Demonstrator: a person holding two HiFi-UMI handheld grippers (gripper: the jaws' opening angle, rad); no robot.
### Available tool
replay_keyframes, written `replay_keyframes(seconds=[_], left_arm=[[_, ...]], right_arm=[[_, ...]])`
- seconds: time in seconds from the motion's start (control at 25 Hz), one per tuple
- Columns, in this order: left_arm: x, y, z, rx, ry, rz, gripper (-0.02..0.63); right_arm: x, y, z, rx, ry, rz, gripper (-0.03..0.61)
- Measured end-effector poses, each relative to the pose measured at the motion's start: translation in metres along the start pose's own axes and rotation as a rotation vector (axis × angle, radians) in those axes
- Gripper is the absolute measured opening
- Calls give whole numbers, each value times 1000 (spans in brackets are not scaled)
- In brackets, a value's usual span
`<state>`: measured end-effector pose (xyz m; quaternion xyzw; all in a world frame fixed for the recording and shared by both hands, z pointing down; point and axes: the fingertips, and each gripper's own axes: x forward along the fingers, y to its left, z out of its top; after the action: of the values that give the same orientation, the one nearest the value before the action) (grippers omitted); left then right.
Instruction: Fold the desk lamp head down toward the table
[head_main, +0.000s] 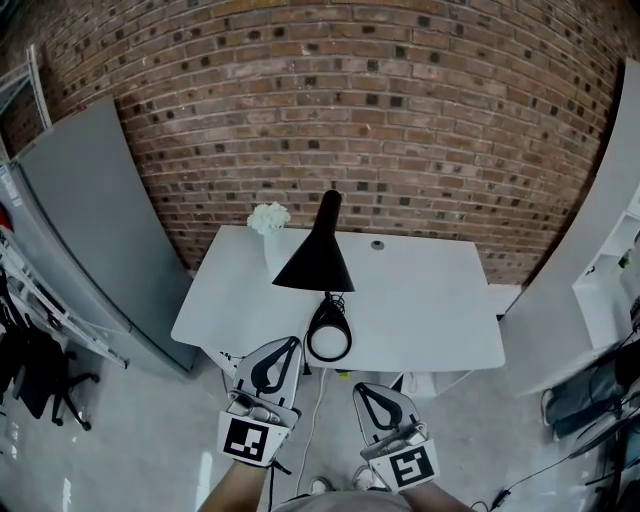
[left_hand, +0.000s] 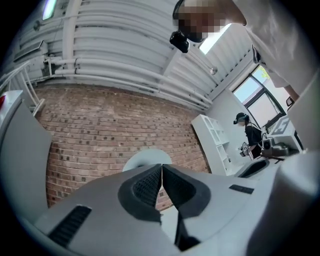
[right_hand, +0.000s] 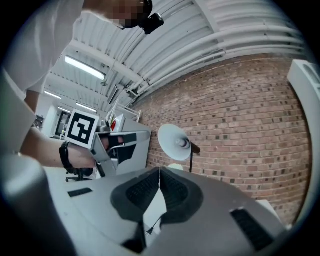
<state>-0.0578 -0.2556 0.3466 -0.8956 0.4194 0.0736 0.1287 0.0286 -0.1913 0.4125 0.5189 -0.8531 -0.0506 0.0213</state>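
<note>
Black cone-shaded desk lamp (head_main: 318, 258) stands on white counter (head_main: 430, 310), ahead of and apart from both hand-held grippers: left (head_main: 277, 365) and right (head_main: 381, 405), jaws pressed together, empty.

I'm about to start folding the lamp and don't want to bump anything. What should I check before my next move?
1. Both grippers empty: ok. The left gripper and the right gripper hold nothing.
2. Jaws open for a grasp: not ok. Both pairs are together.
3. Lamp head within reach: not ok. Both grippers are short of the table.
4. Lamp base flat on the table: ok.
5. Room between the lamp head and the white flowers: cannot tell.
</note>
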Motion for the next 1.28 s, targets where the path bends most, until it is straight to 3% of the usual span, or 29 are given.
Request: replay_keyframes(seconds=[0.76, 1.28], left_arm=[[64, 27, 47, 40, -95, 39, 8], [57, 20, 22, 2, -41, 47, 8]], right_arm=[[25, -14, 13, 17, -10, 28, 18], [20, -20, 5, -14, 42, 36, 18]])
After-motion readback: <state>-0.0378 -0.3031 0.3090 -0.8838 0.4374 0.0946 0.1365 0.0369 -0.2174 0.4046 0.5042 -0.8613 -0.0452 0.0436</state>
